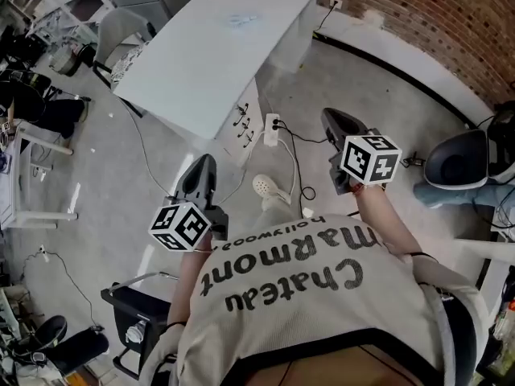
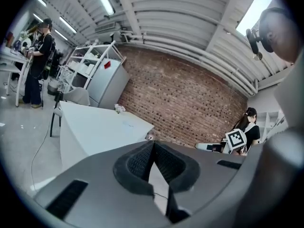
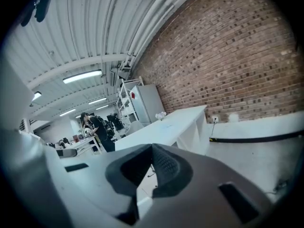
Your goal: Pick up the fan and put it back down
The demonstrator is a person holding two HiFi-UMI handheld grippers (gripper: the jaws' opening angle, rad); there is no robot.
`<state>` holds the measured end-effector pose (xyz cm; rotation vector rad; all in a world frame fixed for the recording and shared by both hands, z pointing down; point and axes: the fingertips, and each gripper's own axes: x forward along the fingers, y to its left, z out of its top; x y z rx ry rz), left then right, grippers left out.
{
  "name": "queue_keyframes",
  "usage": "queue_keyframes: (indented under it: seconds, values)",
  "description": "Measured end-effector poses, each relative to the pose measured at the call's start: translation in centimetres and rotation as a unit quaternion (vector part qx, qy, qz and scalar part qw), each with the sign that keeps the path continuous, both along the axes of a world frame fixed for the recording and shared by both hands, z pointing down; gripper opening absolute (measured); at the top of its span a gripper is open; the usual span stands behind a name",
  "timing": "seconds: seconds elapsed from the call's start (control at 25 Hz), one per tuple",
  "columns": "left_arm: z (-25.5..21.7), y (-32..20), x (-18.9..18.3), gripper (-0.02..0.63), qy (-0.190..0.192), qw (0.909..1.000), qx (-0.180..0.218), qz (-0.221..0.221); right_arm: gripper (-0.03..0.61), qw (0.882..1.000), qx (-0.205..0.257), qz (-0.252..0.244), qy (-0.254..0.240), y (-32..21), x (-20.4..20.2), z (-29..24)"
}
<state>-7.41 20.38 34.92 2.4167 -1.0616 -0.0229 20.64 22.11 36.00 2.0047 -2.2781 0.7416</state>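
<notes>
I cannot make out a fan for certain in any view. A black device with a knob (image 1: pixel 133 325) stands on the floor at the lower left of the head view, behind my left arm; what it is I cannot tell. My left gripper (image 1: pixel 206 162) is held over the floor, shut and empty, and its pads (image 2: pixel 142 161) meet at the tips in the left gripper view. My right gripper (image 1: pixel 330 117) is further forward on the right, also shut with nothing in it; its ribbed pads (image 3: pixel 164 167) touch in the right gripper view. Both point roughly level toward the white table (image 1: pixel 201 63).
A power strip (image 1: pixel 271 129) with cables and a white shoe (image 1: pixel 265 186) lie on the floor under the grippers. A brick wall (image 1: pixel 426 14) runs along the right. Someone sits by a grey chair (image 1: pixel 457 159) at the right. Desks and shelves (image 1: pixel 48 6) crowd the left, where a person (image 2: pixel 38 56) stands.
</notes>
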Motion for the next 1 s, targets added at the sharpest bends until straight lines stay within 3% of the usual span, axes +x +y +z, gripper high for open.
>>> queue_keyframes:
  seconds: [0.24, 0.4, 0.72, 1.0]
  values:
    - [1.3, -4.9, 1.2, 0.001, 0.007, 0.9999, -0.007, 0.006, 0.003, 0.999, -0.004, -0.006, -0.037, -4.5, 0.2, 1.5]
    - [1.6, -9.4, 2.7, 0.002, 0.008, 0.9997, -0.012, 0.019, 0.003, 0.999, -0.003, -0.001, -0.034, -8.8, 1.1, 1.1]
    - [-0.9, -19.4, 4.9, 0.002, 0.024, 0.9995, 0.004, 0.021, 0.003, 0.999, 0.010, 0.000, -0.031, -17.6, 2.5, -2.4]
    - [-2.0, -26.0, 6.2, 0.002, 0.041, 0.9983, 0.008, 0.040, 0.003, 0.998, 0.025, 0.016, -0.061, -24.3, 4.3, -3.9]
